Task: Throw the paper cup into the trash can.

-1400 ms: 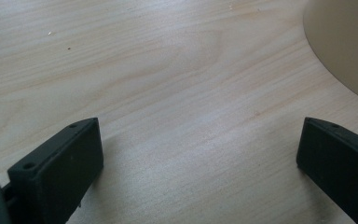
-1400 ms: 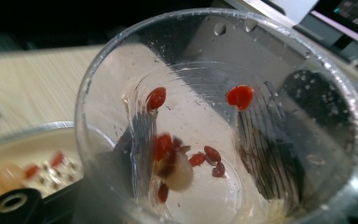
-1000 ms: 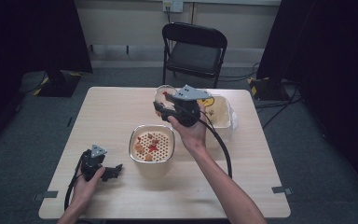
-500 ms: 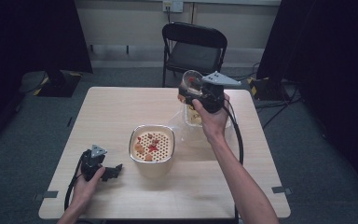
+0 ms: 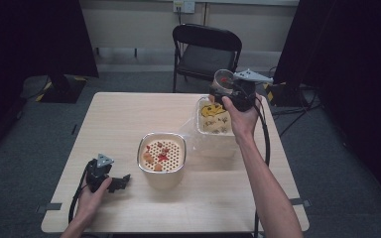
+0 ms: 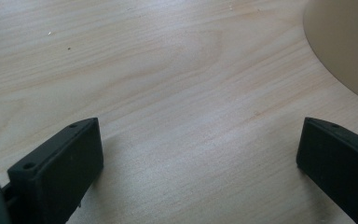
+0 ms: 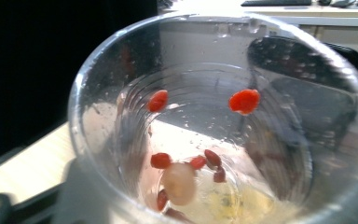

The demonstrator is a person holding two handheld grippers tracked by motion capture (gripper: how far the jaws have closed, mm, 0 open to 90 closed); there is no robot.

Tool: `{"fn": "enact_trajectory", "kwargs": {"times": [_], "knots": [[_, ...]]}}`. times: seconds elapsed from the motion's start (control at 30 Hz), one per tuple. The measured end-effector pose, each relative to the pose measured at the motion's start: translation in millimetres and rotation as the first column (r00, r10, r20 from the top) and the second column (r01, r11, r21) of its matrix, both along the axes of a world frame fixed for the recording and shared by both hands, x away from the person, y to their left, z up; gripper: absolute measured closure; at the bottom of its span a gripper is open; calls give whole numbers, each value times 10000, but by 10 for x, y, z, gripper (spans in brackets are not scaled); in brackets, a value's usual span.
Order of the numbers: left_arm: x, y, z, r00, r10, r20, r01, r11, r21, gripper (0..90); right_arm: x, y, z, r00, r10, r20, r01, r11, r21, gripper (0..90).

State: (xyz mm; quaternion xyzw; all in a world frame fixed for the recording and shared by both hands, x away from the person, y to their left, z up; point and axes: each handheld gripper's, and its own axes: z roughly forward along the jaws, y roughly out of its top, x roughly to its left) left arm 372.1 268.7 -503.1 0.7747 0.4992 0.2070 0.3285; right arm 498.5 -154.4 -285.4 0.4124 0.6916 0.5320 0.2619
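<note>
Centrally in the right gripper view, a clear plastic cup [image 7: 219,121] takes up nearly the whole frame, mouth toward the camera; wet red berries [image 7: 244,101] cling to its inner wall and more lie at the bottom with a pale round piece [image 7: 179,183] and yellowish residue. High view: the same cup [image 5: 223,79] sits at upper right of centre, raised above the far right part of the table [image 5: 119,124], held at the front of the right gripper [image 5: 230,91], whose jaws appear pinched on the cup, though the contact itself is hidden. The right hand [image 5: 243,116] wraps the gripper body from below. Directly under it, a clear rectangular container [image 5: 213,119] holds yellow and pale contents, with crumpled clear plastic film [image 5: 193,136] just beside it toward frame left. At frame centre stands a cream square container [image 5: 161,154] with a perforated insert carrying red and orange bits. Lower left: the left gripper [image 5: 121,182] rests low on the table, held by the left hand [image 5: 92,198], near but apart from the cream container. Left gripper view: jaws spread wide, nothing between them but wood grain; the cream container's wall [image 6: 345,46] curves in at upper right. A black folding chair [image 5: 206,49] stands beyond the table's far edge.
</note>
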Motion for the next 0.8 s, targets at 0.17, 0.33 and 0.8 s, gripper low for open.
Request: {"fn": "enact_trajectory", "kwargs": {"times": [0.17, 0.33, 0.8], "knots": [[0, -1, -1, 10000, 12, 12, -12, 10000, -13, 0, 103, -64, -54, 9988, -187, -449, 186, 9998, -11, 203], [0, 0, 0, 10000, 7, 5, -7, 10000, -7, 0, 145, -80, -119, 9970, -121, -764, 126, 9999, 62, 159], [0, 1, 1, 10000, -5, -7, 5, 10000, 26, 0, -259, -100, -207, 9985, 209, -497, -225, 9993, -314, 153]]}}
